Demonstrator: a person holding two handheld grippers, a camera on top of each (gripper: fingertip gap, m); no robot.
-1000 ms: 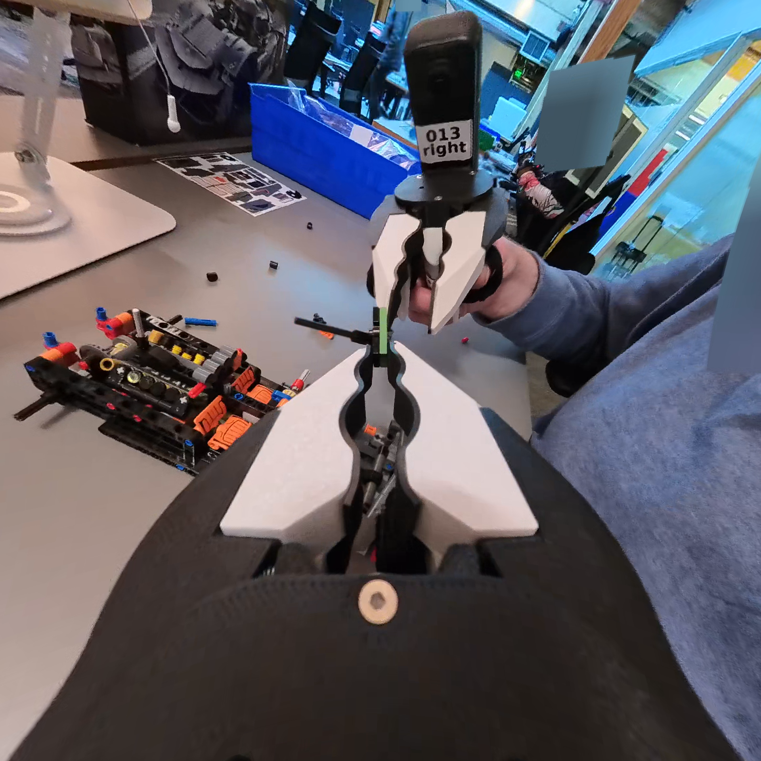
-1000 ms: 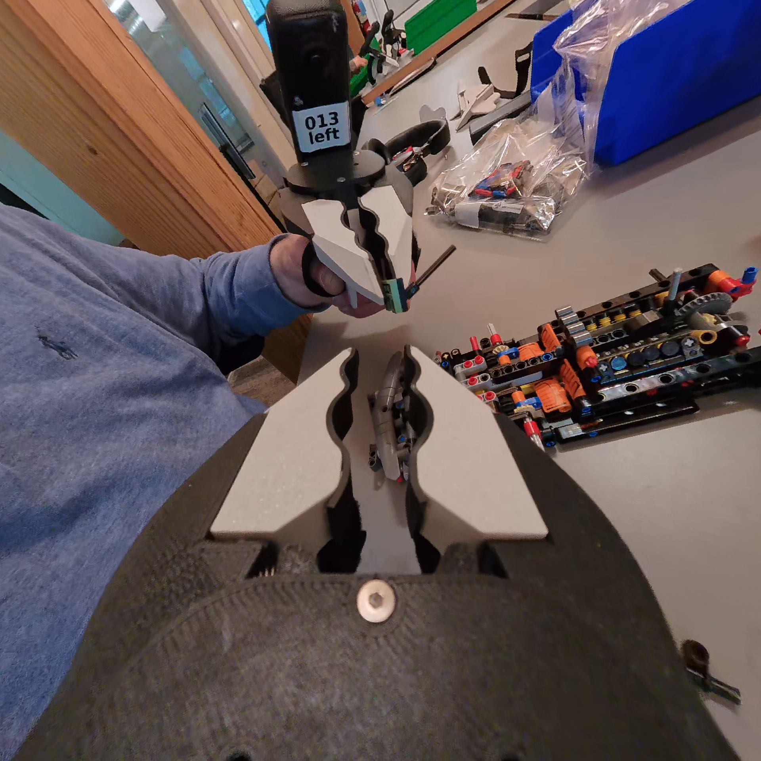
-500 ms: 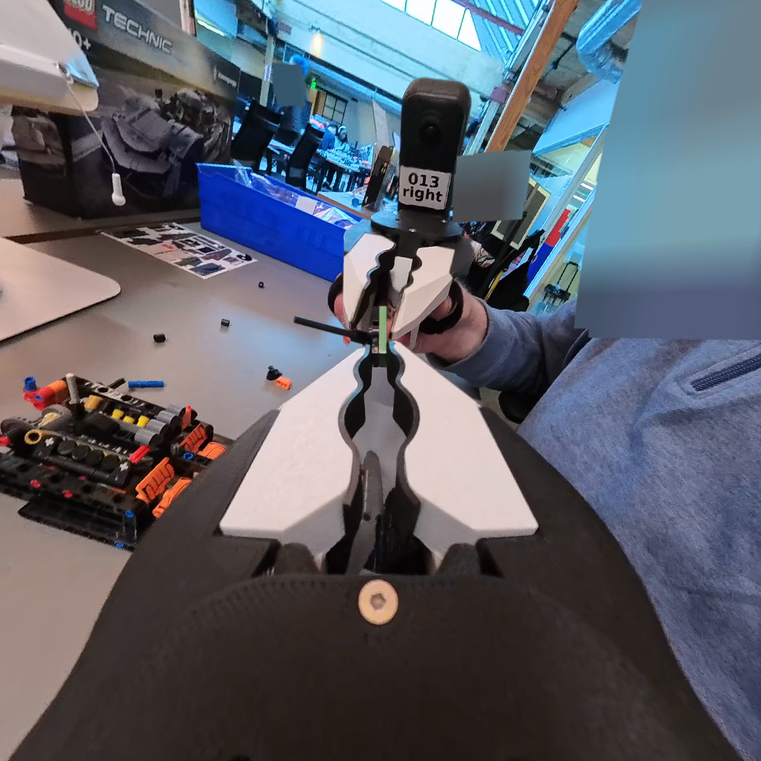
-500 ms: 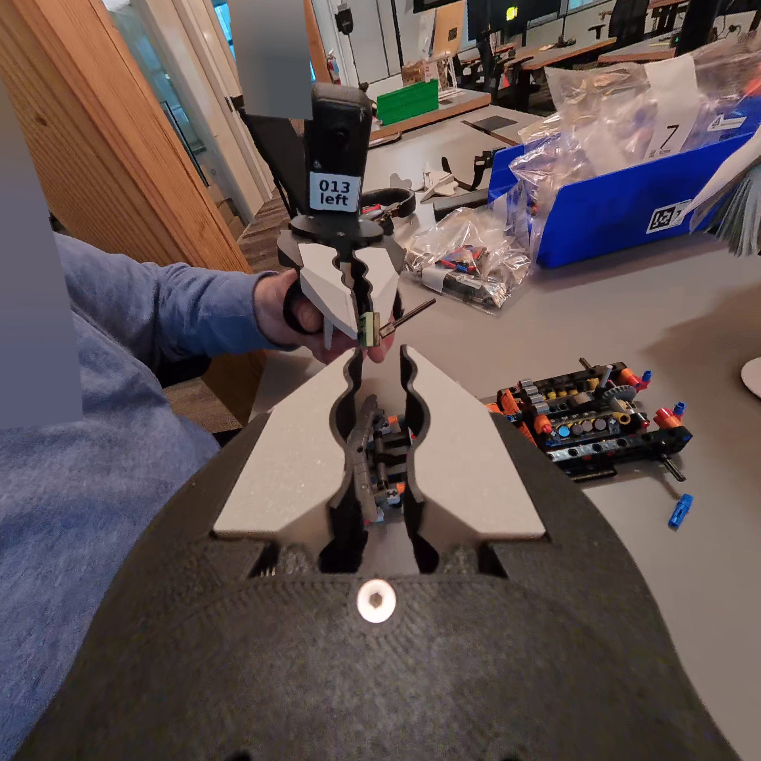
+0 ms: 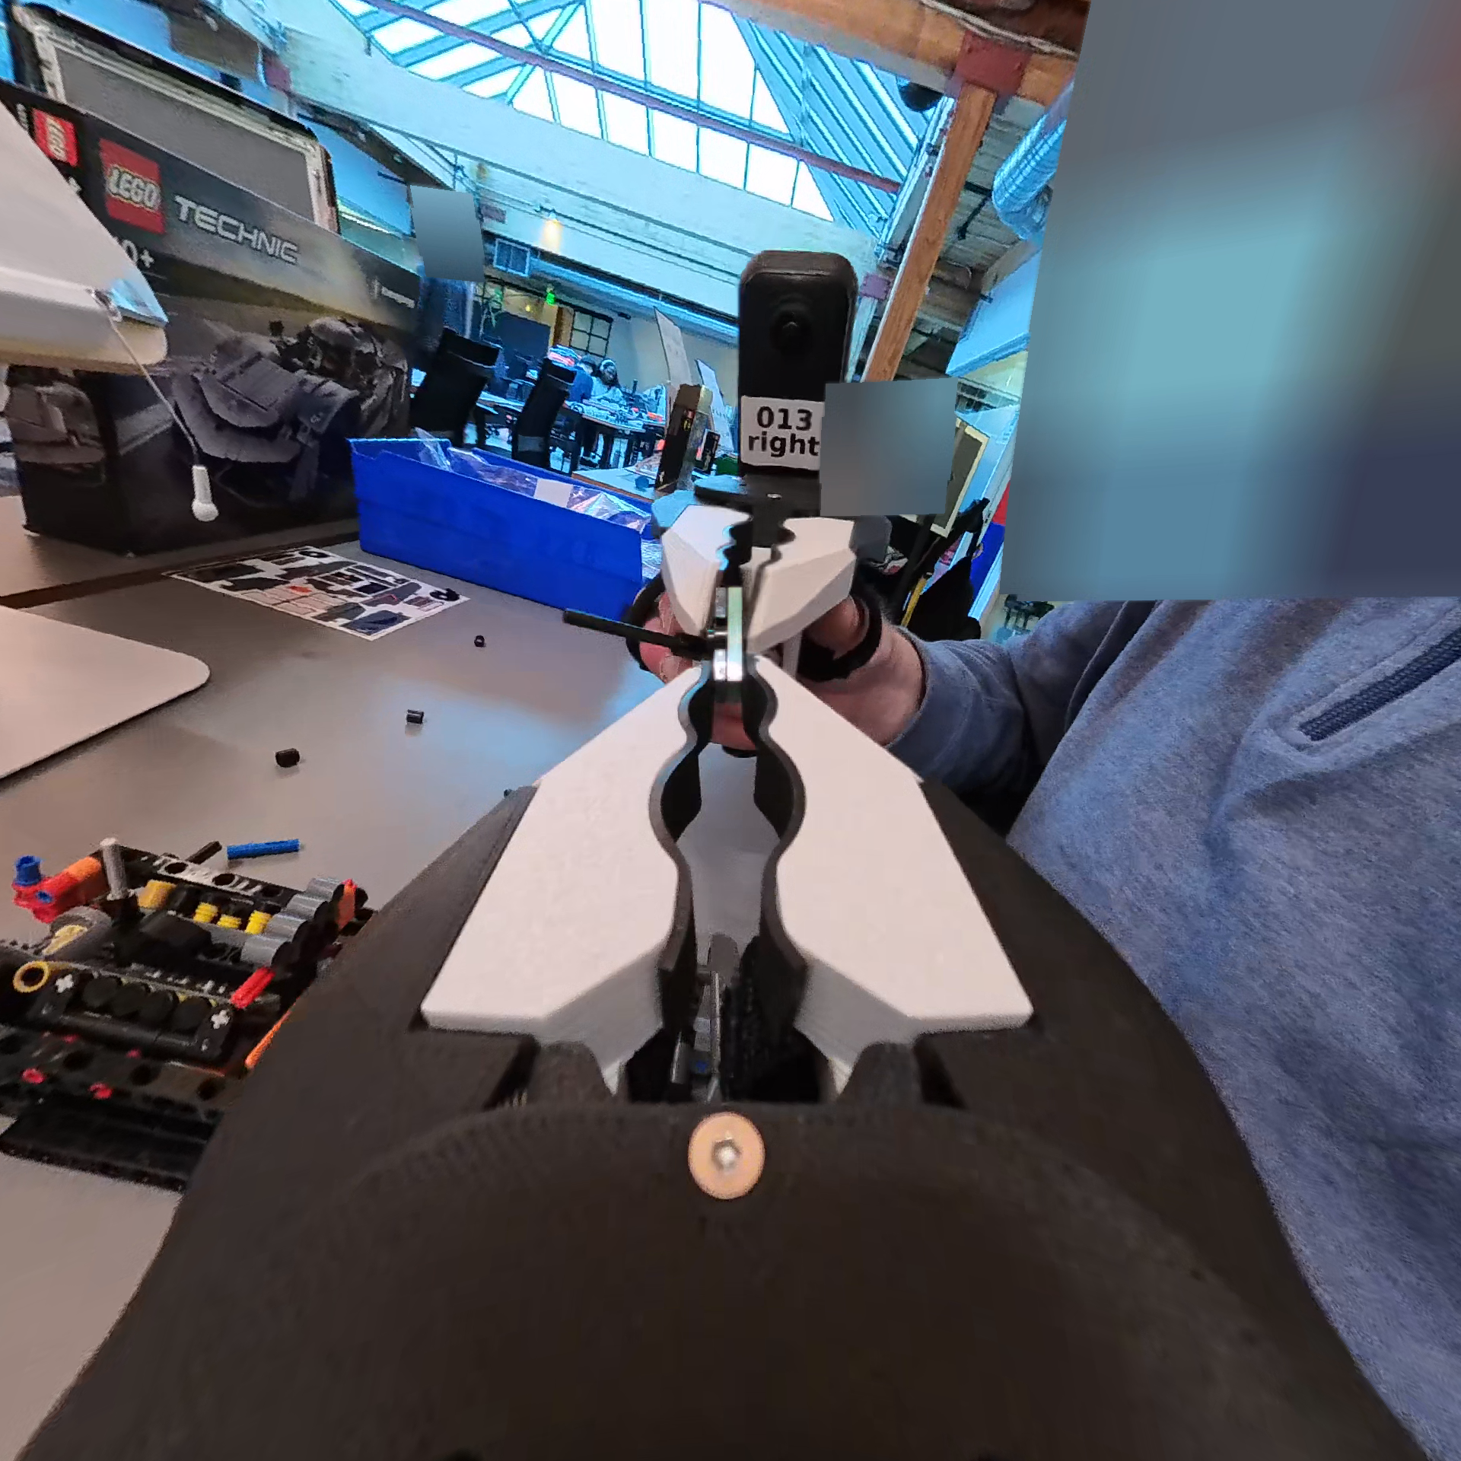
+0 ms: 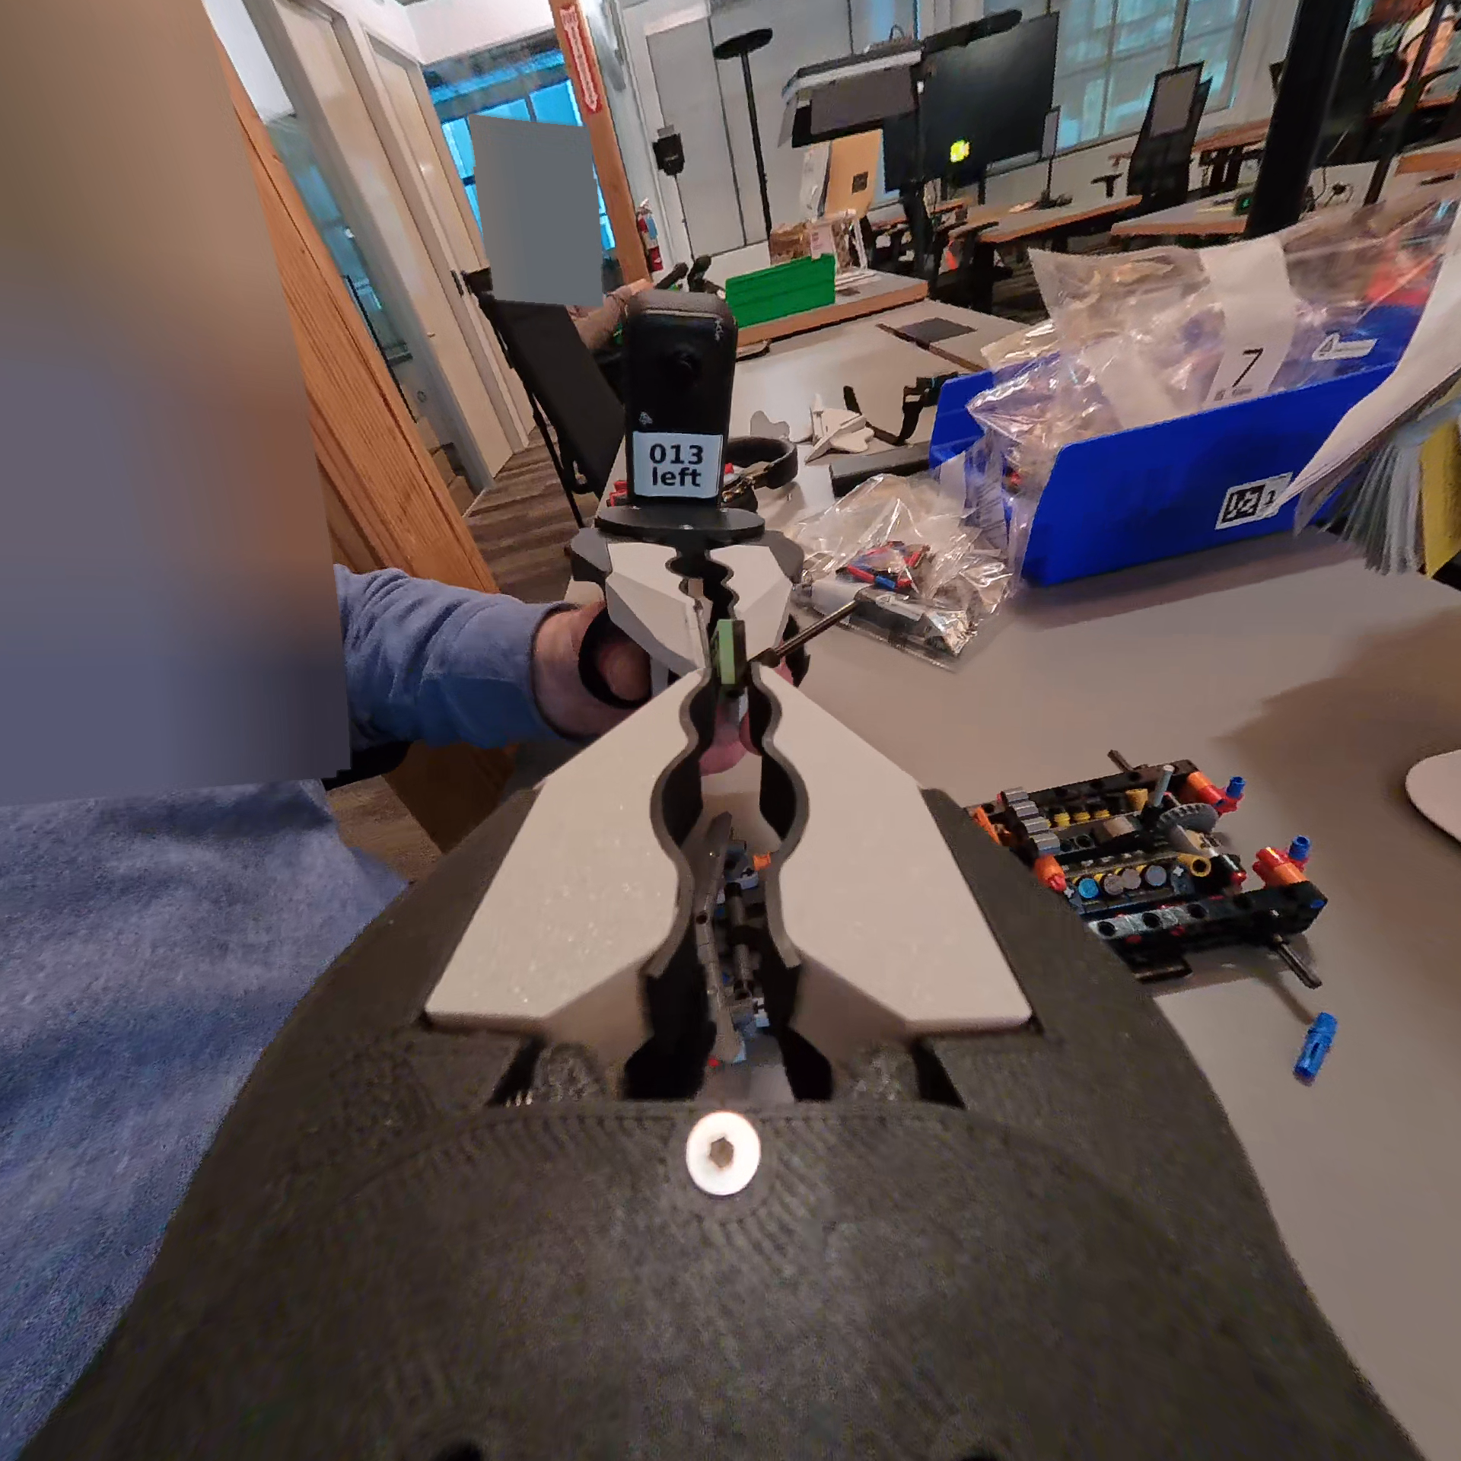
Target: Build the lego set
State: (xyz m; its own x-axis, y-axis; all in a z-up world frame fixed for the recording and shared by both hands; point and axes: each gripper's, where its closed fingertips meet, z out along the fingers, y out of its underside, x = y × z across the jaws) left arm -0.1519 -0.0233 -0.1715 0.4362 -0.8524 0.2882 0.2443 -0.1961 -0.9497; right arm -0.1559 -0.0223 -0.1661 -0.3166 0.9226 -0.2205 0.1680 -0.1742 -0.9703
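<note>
My left gripper (image 5: pixel 727 673) is shut on a small green lego piece (image 6: pixel 727 650) with a thin black axle (image 6: pixel 814 628) sticking out sideways. It holds the piece up in the air in front of the person's chest. My right gripper (image 6: pixel 727 678) faces it tip to tip, and its jaws stand closed on the lower end of the same green piece (image 5: pixel 728 632). The partly built black, orange and grey lego assembly (image 5: pixel 142 972) lies on the grey table (image 6: pixel 1107 696), also in the right wrist view (image 6: pixel 1146 862). A smaller subassembly (image 6: pixel 727 909) lies on the table below the grippers.
A blue bin (image 6: pixel 1170 474) of parts bags stands at the back, with loose clear bags (image 6: pixel 893 569) beside it. A lego box (image 5: pixel 198 316), a sticker sheet (image 5: pixel 316 589), small black pieces (image 5: pixel 288 757) and a blue pin (image 6: pixel 1316 1043) are on the table. A white base (image 5: pixel 79 680) lies at the left. The tips of both grippers are at nearly the same place. The blue pin (image 6: pixel 1316 1043) is about 25 cm from both grippers' fingertips. The left camera catches it too, in the left wrist view (image 5: pixel 266 847).
Both grippers have risen and come together. My right gripper was open and apart from the piece; its jaws have now narrowed onto the green piece that my left gripper keeps holding.
</note>
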